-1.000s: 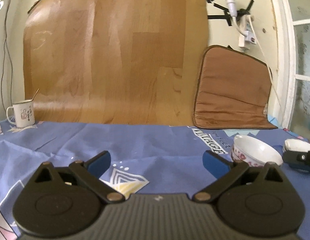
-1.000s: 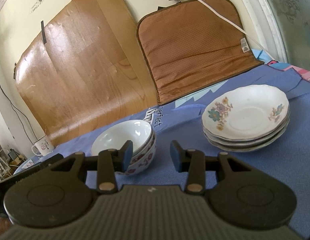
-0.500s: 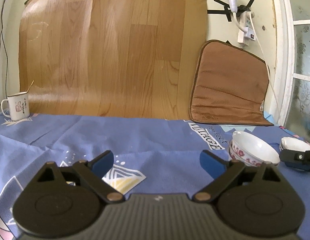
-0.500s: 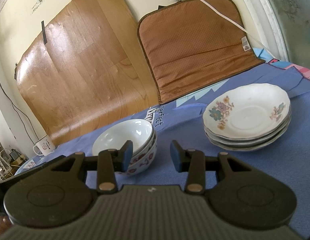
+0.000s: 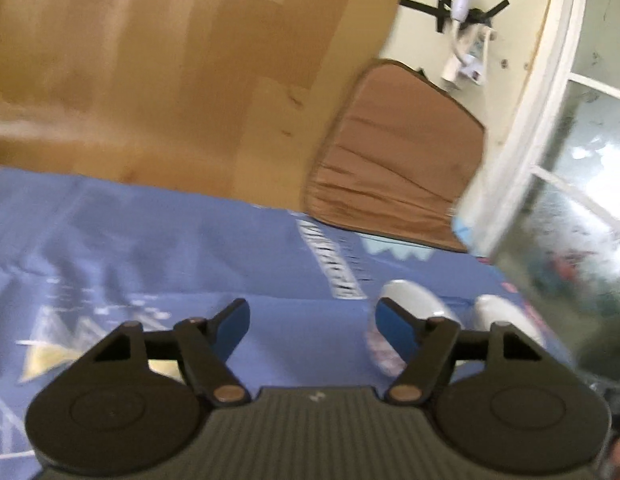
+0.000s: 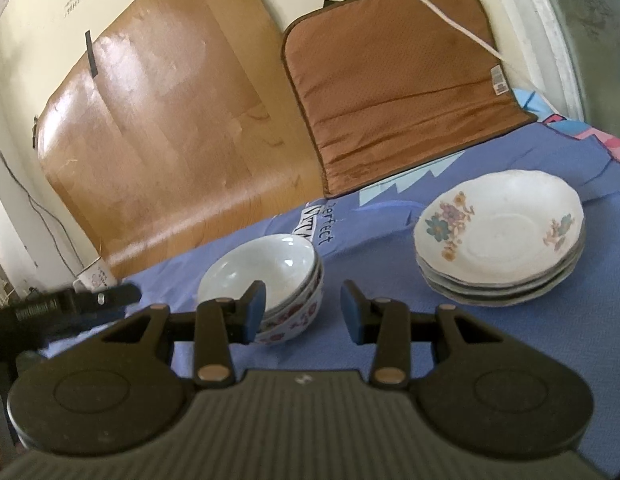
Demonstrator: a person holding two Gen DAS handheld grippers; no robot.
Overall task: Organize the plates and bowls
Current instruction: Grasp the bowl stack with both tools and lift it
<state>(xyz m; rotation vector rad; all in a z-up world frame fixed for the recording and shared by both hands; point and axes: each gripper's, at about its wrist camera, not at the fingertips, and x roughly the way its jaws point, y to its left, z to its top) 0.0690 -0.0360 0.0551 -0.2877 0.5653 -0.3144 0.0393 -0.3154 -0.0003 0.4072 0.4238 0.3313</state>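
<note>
In the right wrist view a stack of white bowls with red flowers stands on the blue cloth, and a stack of flowered white plates stands to its right. My right gripper hovers just in front of the bowls, open with nothing between its fingers. The left wrist view is blurred: the bowl stack shows behind my right-hand finger, with the plates beyond. My left gripper is above the cloth, its jaws closing with nothing between them. Its black body appears at the left of the right wrist view.
A wood-pattern sheet and a brown cushion lean against the back wall. A white mug stands at the far left by the sheet. A window frame borders the right side. Blue cloth covers the table.
My left gripper has swung right and tilted, so the bowls now sit just behind its right finger, and its jaws have narrowed. The right gripper has barely moved.
</note>
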